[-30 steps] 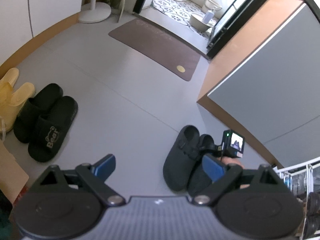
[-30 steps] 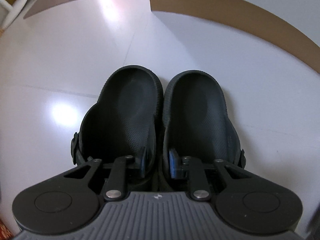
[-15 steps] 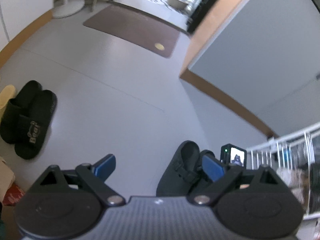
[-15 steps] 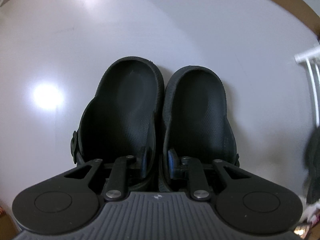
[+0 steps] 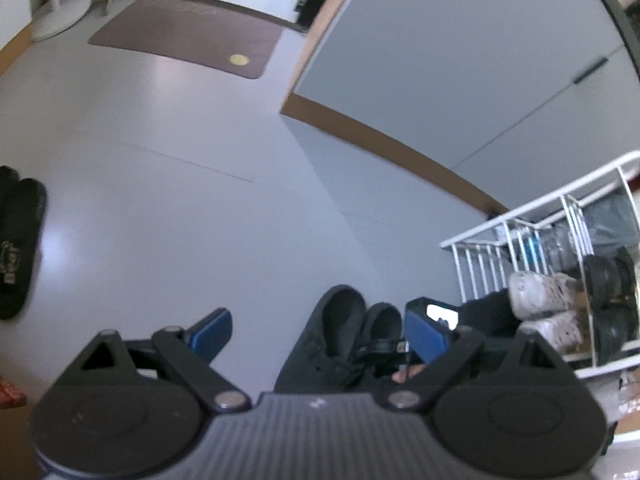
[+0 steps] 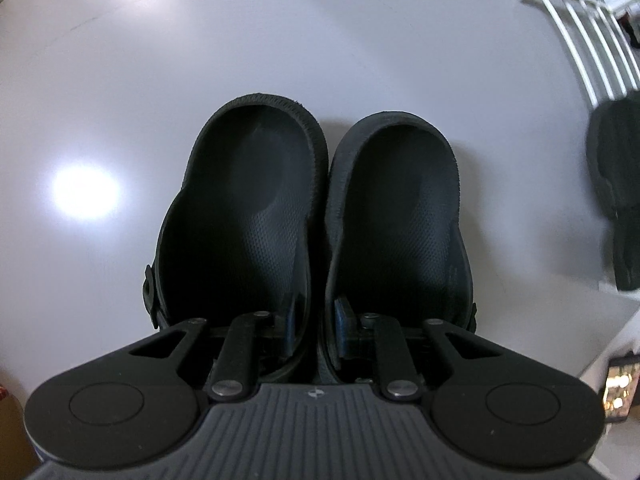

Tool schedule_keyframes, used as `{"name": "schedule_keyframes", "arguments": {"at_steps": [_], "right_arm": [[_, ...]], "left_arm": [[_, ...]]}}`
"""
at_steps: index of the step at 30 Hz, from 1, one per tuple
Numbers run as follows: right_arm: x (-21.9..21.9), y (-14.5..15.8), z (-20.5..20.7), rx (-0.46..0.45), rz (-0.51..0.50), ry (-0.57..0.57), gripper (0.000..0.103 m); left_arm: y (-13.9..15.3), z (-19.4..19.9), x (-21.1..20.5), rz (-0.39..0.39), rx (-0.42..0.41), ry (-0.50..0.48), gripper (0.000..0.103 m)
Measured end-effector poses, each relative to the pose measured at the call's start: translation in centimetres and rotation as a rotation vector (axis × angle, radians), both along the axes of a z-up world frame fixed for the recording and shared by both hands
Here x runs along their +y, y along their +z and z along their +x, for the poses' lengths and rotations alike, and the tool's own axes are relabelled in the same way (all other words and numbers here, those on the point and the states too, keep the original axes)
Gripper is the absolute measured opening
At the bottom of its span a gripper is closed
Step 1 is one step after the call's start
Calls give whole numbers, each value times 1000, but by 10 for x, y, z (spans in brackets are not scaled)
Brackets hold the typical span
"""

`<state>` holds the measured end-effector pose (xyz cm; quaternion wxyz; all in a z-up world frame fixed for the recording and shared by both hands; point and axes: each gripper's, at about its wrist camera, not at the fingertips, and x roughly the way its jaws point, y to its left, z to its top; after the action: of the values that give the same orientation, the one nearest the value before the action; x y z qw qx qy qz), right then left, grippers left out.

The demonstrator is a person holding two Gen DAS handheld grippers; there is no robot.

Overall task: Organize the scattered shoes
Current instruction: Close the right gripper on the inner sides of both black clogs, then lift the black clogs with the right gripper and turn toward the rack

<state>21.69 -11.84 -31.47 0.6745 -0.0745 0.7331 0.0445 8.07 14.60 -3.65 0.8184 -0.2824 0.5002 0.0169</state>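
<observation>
Pale grey floor [image 5: 168, 208], brown mat [image 5: 188, 36] far off, white shoe rack [image 5: 560, 248] at right. Right gripper [image 6: 318, 322] clamped on inner walls of paired black clogs [image 6: 320, 216], near rack. Left gripper [image 5: 316, 330] spread apart, holding nothing. Black slides [image 5: 18, 240] at left edge.

A brown doormat [image 5: 188, 40] lies on the grey floor [image 5: 180, 216] by a cabinet [image 5: 460, 80].

We list: pair of black rubber clogs [image 6: 320, 216] side by side on pale floor [image 5: 168, 216], white wire shoe rack [image 5: 560, 248] to our right, black slides [image 5: 18, 240] far left, brown doormat [image 5: 188, 36] beyond.
</observation>
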Motion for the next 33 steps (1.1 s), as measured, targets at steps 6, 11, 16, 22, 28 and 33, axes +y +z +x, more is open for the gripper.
{"name": "schedule_keyframes", "arguments": {"at_steps": [6, 11, 16, 22, 28, 33], "right_arm": [[-6, -19, 23, 156, -16, -42, 25], [19, -38, 57, 254, -35, 9, 28], [21, -60, 77, 337, -32, -5, 31], [28, -77, 94, 386, -40, -18, 33], [40, -83, 106, 392, -42, 1, 34], [49, -88, 115, 397, -44, 12, 37]], "left_arm": [[-3, 6, -2, 6, 2, -13, 94], [-9, 12, 7, -13, 29, 3, 94], [-10, 18, 14, -21, 34, 10, 95], [-11, 21, 20, -15, 40, 33, 95], [-14, 27, 20, -7, 44, 30, 95], [-15, 28, 13, -17, 44, 12, 95]]}}
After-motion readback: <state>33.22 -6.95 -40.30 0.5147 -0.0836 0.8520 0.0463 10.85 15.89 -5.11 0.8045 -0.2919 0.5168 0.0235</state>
